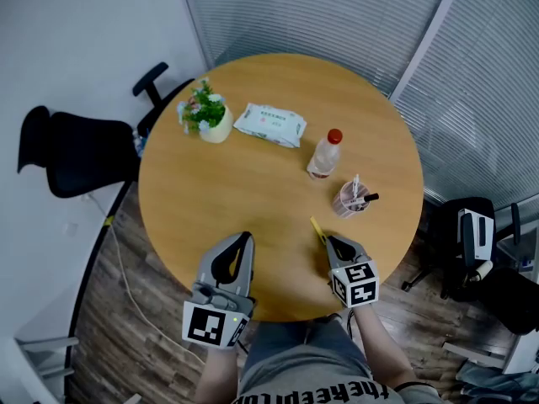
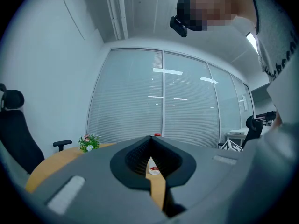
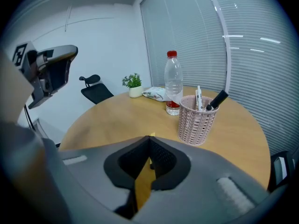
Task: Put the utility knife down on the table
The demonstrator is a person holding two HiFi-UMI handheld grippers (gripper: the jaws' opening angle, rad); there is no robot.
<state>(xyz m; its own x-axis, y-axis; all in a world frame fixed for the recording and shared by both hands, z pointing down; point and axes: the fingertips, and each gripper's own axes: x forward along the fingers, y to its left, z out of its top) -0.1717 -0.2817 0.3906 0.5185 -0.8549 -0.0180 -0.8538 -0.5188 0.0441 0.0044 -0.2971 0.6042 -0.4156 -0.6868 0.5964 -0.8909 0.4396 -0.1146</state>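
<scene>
The yellow utility knife sticks out forward from my right gripper, which is shut on it just above the near edge of the round wooden table. In the right gripper view the knife's yellow body fills the slot between the jaws and its tip pokes past them. My left gripper hovers over the table's near edge to the left, shut with nothing in it. In the left gripper view its jaws meet at the tips, and only table shows through the slot.
Beyond the right gripper stand a pink pen holder and a red-capped water bottle. A pack of wipes and a small potted plant sit at the far side. Black chairs flank the table.
</scene>
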